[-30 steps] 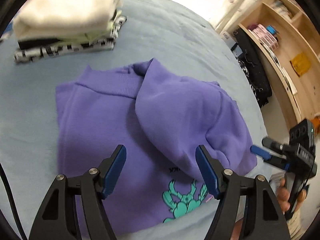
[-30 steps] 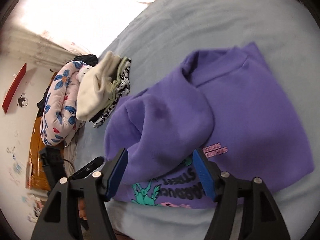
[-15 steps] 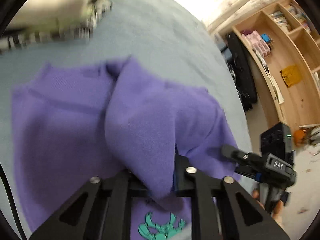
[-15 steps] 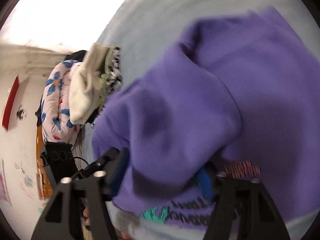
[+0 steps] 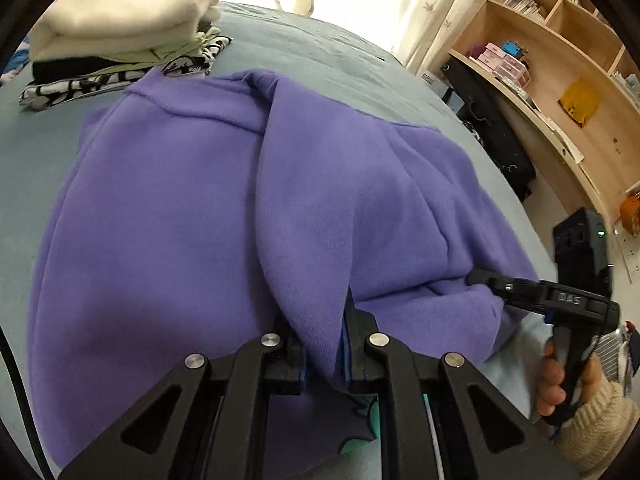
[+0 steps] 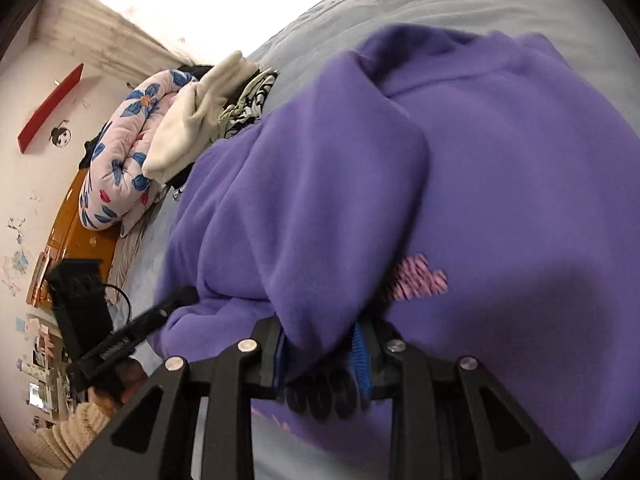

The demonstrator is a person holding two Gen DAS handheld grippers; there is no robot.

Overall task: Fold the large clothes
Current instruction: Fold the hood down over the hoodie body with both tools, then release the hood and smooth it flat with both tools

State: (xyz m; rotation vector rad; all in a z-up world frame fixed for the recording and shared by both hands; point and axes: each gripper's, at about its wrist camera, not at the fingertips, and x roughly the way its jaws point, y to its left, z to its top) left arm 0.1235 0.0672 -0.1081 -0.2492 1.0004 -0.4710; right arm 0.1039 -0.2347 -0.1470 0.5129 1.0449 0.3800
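Note:
A purple sweatshirt (image 5: pixel 168 220) lies on the grey-blue bed (image 5: pixel 32 148), partly folded, with a teal and pink print near its hem. My left gripper (image 5: pixel 322 352) is shut on a fold of the sweatshirt's near edge. My right gripper (image 6: pixel 320 356) is shut on another fold of the sweatshirt (image 6: pixel 520 184) at the near edge. The right gripper also shows in the left wrist view (image 5: pixel 480 278), its tip buried in the cloth. The left gripper shows in the right wrist view (image 6: pixel 180 300), at the cloth's left edge.
A stack of folded clothes (image 5: pixel 116 36) sits at the far left of the bed. A floral quilt roll (image 6: pixel 120 160) lies beyond it. Wooden shelves (image 5: pixel 560 60) and a black bag (image 5: pixel 492 136) stand to the right of the bed.
Both grippers went from open above the sweatshirt down onto its near edge and closed on folds of cloth. The cloth now bunches up between the jaws.

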